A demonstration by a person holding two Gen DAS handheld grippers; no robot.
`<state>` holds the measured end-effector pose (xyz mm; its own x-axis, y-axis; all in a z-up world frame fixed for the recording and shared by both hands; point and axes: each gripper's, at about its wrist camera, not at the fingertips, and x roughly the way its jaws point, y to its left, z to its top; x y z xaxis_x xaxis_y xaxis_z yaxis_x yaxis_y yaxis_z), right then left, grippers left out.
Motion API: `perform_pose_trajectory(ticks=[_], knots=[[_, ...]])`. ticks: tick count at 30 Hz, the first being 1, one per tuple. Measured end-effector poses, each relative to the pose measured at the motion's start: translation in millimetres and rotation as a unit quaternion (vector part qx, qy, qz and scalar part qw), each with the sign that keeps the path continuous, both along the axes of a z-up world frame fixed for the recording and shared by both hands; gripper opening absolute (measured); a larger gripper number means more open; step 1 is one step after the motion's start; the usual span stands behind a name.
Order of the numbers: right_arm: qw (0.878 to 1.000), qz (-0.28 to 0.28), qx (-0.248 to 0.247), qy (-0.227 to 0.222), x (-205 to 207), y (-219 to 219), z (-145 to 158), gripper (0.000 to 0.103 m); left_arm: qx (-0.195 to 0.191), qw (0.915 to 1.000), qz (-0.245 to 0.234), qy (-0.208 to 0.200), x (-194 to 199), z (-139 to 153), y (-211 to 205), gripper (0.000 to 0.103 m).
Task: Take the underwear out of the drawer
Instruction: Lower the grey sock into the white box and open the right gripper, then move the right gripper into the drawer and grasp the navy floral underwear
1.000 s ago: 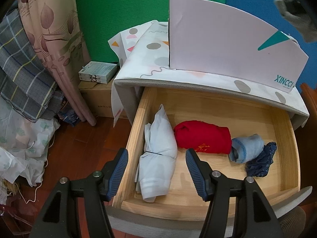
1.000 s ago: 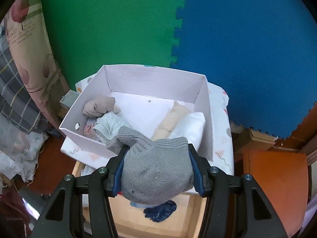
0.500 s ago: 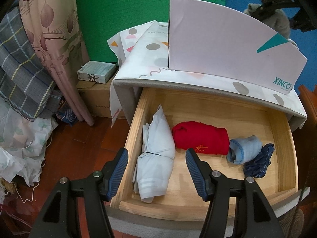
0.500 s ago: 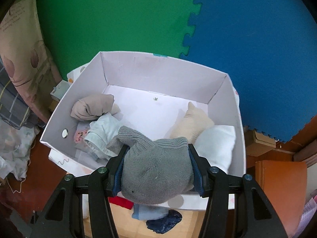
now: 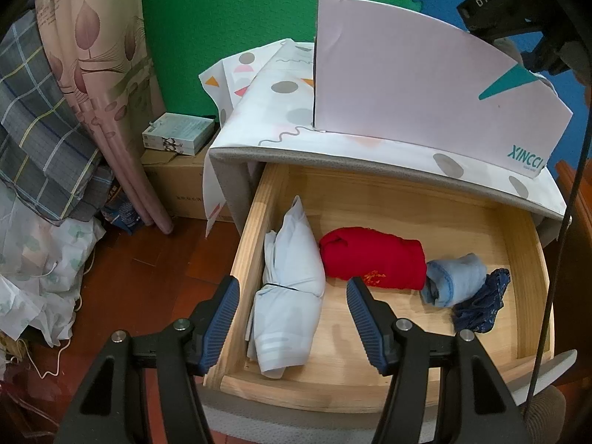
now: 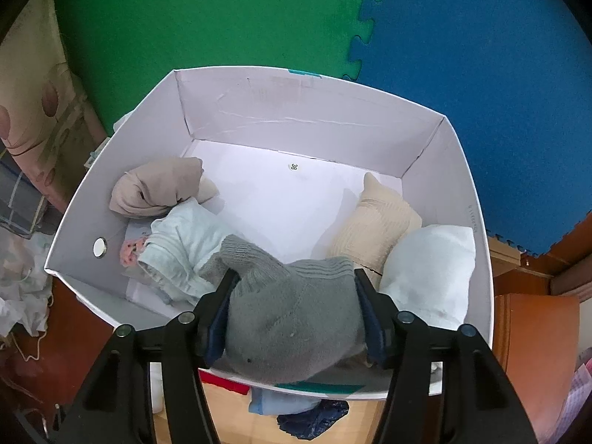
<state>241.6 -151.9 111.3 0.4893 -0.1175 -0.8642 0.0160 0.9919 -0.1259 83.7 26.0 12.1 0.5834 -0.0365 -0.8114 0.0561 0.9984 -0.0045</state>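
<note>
The wooden drawer (image 5: 407,384) stands pulled out. It holds a white rolled garment (image 5: 296,251), a red roll (image 5: 373,259), a light blue roll (image 5: 455,281) and a dark blue patterned piece (image 5: 481,303). My left gripper (image 5: 292,288) hangs open above the drawer's front left, with the white roll below its gap. Over the near side of the white box (image 6: 314,103), my right gripper (image 6: 295,281) has grey knitted underwear (image 6: 288,314) between its pads. Its jaws are opening, and the cloth still fills the gap and touches both pads.
The box (image 5: 407,81) sits on the cloth-covered cabinet top above the drawer. Inside it lie a tan piece (image 6: 159,188), a pale green one (image 6: 185,244), a beige one (image 6: 373,222) and a white roll (image 6: 429,266). Curtains and piled fabric (image 5: 55,129) fill the left.
My right gripper has moved forward and down over the box, carrying the grey underwear, and its jaws stand slightly wider. The left gripper and the drawer's contents have not moved.
</note>
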Motion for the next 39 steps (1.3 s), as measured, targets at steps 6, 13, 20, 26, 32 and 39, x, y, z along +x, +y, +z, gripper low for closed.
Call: perform_pose_trajectory(ticks=[6,13,20,26,32,39], knots=[[1.000,0.003,0.001,-0.002,-1.4,1.0,1.4,0.068,-0.001,1.0000,0.000,0.001,0.3,-0.4,0.0,0.062],[1.000,0.011,0.000,-0.013,-6.6,4.1,14.5,0.078,0.001,1.0000,0.000,0.001,0.1,-0.5,0.2,0.062],[0.999,0.017,0.005,-0.027,-17.8,4.3,34.8,0.078,0.002,1.0000,0.001,0.001,0.4,-0.2,0.5,0.062],[0.999,0.027,0.014,-0.044,-42.6,-0.3,51.8,0.079,0.004,1.0000,0.001,0.001,0.5,-0.4,1.4,0.062],[0.998,0.043,0.023,-0.042,-72.5,-7.6,59.0,0.079,0.009,1.0000,0.003,0.003,-0.3,-0.8,2.6,0.062],[0.998,0.046,0.033,-0.030,-112.6,-27.0,49.0,0.080,0.014,0.9999,0.004,0.004,0.7,-1.5,4.2,0.062]])
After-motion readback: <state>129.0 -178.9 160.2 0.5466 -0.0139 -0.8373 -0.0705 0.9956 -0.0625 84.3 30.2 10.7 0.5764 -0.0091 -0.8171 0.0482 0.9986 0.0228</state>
